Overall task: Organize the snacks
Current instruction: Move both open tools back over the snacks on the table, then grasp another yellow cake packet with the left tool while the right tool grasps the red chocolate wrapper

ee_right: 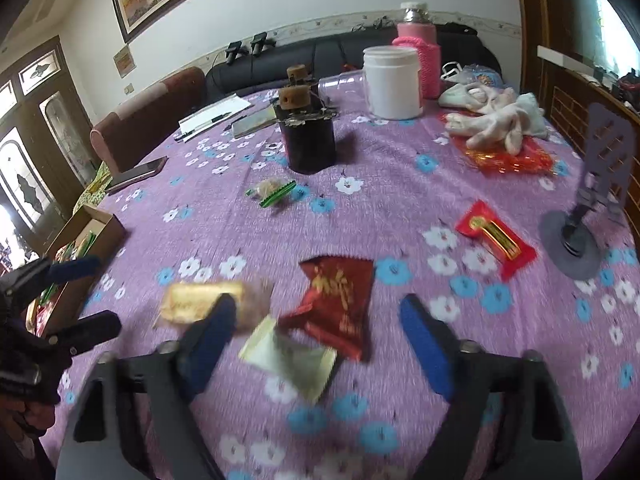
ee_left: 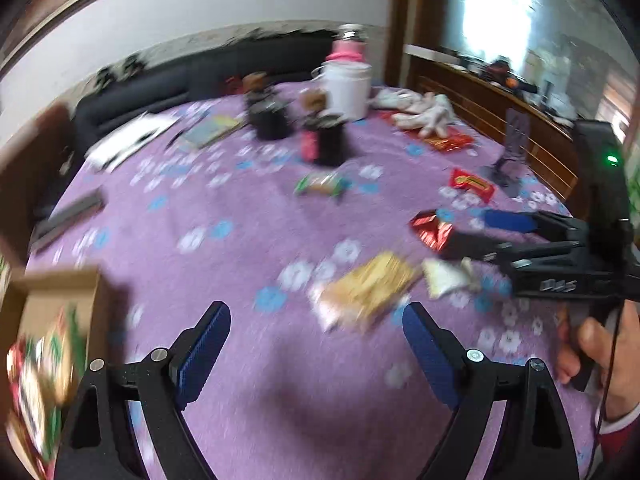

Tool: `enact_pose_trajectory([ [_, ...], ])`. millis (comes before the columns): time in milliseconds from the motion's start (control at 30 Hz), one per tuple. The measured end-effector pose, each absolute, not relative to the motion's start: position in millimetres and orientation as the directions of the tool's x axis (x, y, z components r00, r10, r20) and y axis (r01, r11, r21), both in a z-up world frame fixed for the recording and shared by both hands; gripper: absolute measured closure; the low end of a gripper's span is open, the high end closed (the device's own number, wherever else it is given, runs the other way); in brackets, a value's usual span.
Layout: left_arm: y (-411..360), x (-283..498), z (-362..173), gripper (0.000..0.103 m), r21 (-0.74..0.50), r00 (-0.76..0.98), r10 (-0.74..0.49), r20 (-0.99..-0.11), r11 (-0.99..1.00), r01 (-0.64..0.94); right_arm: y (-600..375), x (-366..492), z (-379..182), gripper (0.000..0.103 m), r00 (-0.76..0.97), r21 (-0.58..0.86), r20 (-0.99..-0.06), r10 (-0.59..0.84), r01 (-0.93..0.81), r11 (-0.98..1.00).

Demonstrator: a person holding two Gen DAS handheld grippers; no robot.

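Left gripper [ee_left: 316, 324]: jaws spread wide, nothing between them, above the purple floral cloth [ee_left: 224, 248]. Right gripper [ee_right: 316, 316]: jaws likewise wide apart and holding nothing, above a cluster of three snacks.

Cluster, right wrist view: dark red packet [ee_right: 340, 300] in the middle; pale packet [ee_right: 292, 360] just below it, their edges overlapping; yellow packet [ee_right: 204, 300] to the left, partly behind the left finger [ee_right: 212, 328].

Further snacks lie well apart: a red-and-gold bar [ee_right: 496, 236] to the right and a green-ended candy [ee_right: 272, 194] near the dark jar [ee_right: 308, 140].

Cardboard box [ee_right: 86, 236] sits at the table's left edge with several wrappers inside; in the left wrist view it appears blurred at lower left [ee_left: 52, 320].

Behind: white tub [ee_right: 394, 82], pink-sleeved bottle [ee_right: 416, 56], white gloves [ee_right: 492, 116], phone stand [ee_right: 592, 200].
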State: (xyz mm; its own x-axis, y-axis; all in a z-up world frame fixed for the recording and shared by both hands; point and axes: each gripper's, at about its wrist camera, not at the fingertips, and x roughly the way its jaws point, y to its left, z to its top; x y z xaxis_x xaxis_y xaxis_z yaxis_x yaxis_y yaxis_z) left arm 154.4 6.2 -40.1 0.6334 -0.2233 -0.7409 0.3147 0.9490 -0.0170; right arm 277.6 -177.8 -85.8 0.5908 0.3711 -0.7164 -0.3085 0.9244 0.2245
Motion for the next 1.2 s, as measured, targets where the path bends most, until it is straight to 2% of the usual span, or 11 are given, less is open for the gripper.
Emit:
enact_pose_trajectory([
  [33,-2.1,162.0,-38.7,0.013,0.001,0.629,-0.23,-0.742,0.939,0.345,-175.5,285.9,-89.0,0.042,0.577,0.225,-0.729,0.369,-0.306,0.925],
  [233,-39.8,188.6,-50.6,0.013,0.098,0.559,-0.237,-0.795,0.858,0.504,-171.2,304.1,-105.5,0.043,0.527,0.239,-0.765,0.37,-0.302,0.923],
  [333,-51.3,193.5,-59.8,0.013,0.104,0.528,-0.246,-0.813,0.83,0.548,-170.6,305.2,-108.2,0.044,0.527,0.229,-0.767,0.365,-0.306,0.924],
  [400,-55.2,195.3,-65.5,0.013,0.101,0.513,-0.249,-0.822,0.821,0.562,-170.4,306.1,-108.0,0.049,0.53,0.219,-0.769,0.357,-0.307,0.926],
  [467,-60.6,200.1,-73.6,0.013,0.094,0.49,-0.246,-0.837,0.816,0.57,-169.7,306.3,-108.0,0.064,0.534,0.197,-0.773,0.342,-0.309,0.93],
  [500,-62.1,201.3,-76.8,0.016,0.097,0.486,-0.24,-0.84,0.816,0.57,-170.2,306.0,-107.8,0.064,0.536,0.198,-0.772,0.342,-0.309,0.93],
  [600,-61.7,204.5,-85.5,0.049,0.079,0.461,-0.235,-0.856,0.821,0.566,-171.0,305.7,-107.6,0.064,0.543,0.191,-0.77,0.336,-0.306,0.933],
  [733,-51.3,208.0,-82.8,0.065,0.009,0.452,-0.279,-0.847,0.843,0.538,-174.8,305.1,-106.1,0.065,0.552,0.203,-0.761,0.341,-0.298,0.933],
  [900,-32.0,206.2,-71.6,0.067,-0.043,0.48,-0.307,-0.822,0.873,0.485,-181.4,301.4,-98.8,0.065,0.573,0.233,-0.736,0.36,-0.285,0.93],
  [1200,28.1,192.5,-44.7,0.067,-0.284,0.519,-0.433,-0.737,0.895,0.343,-195.2,286.6,-82.7,0.065,0.576,0.381,-0.672,0.466,-0.27,0.884],
])
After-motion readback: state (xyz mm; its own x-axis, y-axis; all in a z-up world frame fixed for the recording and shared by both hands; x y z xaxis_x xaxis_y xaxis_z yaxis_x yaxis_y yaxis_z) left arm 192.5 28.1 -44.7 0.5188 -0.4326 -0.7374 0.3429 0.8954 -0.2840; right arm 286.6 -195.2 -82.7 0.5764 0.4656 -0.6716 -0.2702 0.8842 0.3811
